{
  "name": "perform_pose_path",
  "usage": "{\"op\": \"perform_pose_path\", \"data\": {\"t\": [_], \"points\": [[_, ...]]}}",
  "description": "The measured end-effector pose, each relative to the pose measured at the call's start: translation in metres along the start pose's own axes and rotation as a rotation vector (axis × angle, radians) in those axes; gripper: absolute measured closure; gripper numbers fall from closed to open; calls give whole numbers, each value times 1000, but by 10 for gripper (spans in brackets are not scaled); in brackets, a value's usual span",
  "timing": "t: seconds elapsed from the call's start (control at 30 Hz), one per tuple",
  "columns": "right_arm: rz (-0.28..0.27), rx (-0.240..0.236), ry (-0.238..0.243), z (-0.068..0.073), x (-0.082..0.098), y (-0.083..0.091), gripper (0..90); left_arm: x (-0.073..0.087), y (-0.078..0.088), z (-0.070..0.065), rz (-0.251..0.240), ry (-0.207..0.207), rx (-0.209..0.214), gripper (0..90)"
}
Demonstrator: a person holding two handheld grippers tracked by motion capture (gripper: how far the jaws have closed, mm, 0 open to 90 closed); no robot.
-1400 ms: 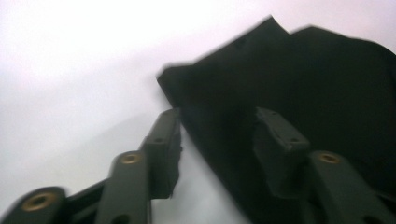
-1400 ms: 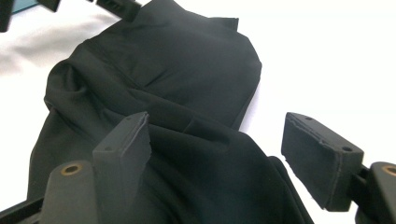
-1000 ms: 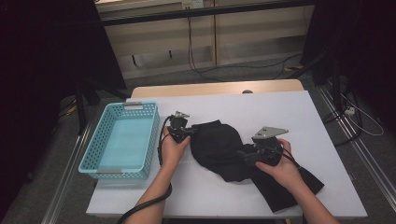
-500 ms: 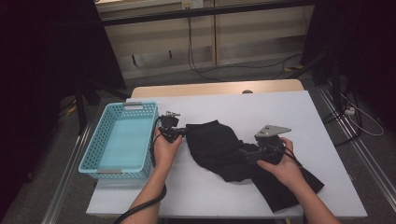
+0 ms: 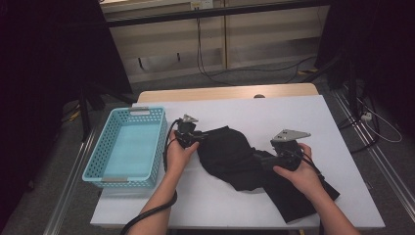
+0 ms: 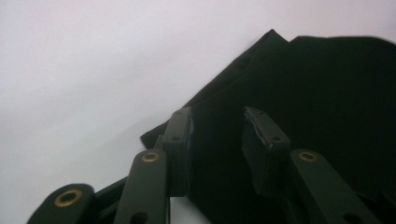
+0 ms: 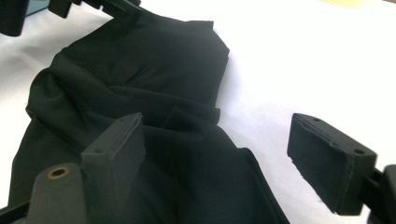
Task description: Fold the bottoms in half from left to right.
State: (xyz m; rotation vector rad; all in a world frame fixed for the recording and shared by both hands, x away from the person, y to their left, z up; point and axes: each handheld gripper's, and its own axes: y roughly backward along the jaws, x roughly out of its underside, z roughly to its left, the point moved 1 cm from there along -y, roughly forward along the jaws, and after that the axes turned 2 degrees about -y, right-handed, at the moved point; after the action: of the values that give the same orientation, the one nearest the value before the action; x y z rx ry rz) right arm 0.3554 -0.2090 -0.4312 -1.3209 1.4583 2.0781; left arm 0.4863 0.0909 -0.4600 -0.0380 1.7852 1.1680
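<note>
Underneath, white table [image 5: 244, 205], grey floor [image 5: 58, 196].

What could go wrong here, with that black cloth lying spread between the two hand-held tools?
1. The left gripper has just been opening; its fingers no longer pinch the crumpled black fabric garment, so the pulled-out edge may slump back.
2. The right gripper stands wide open above the folds and might catch several layers at once.
3. The garment's lower end reaches the edge of the white table and could slide off.

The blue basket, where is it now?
In the high view, the blue basket sits on the white table's left side, just left of the left tongs.
</note>
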Motion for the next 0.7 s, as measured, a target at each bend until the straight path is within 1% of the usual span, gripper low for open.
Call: {"op": "perform_pose_path", "data": {"t": [0.03,0.07,0.1,0.13,0.17,0.2,0.3,0.33,0.47,0.53,0.63,0.7], "points": [[1,0,2,0,0,0,180,1,-3,-2,7,17,6,678],[2,1,3,-1,0,0,180,1,-4,-3,2,19,5,701],[1,1,2,-1,1,0,180,1,-4,-3,6,33,15,761],[0,3,0,-1,1,1,180,1,-3,-3,16,34,20,809],[0,2,0,-2,1,1,180,0,-2,-3,26,21,18,836],[0,4,0,-2,1,1,179,0,-1,-3,43,4,20,845],[0,6,-1,-2,1,1,179,-1,0,-2,46,31,25,867],[-1,7,-1,-3,1,1,179,0,1,-2,40,43,24,872],[-1,4,0,-2,1,1,178,1,8,5,27,65,17,882],[0,4,-2,-2,1,1,176,1,14,9,15,80,4,887],[2,4,7,0,1,0,176,3,21,14,-1,109,-18,892],[4,5,9,0,1,0,176,4,25,18,10,109,-40,892]]}}
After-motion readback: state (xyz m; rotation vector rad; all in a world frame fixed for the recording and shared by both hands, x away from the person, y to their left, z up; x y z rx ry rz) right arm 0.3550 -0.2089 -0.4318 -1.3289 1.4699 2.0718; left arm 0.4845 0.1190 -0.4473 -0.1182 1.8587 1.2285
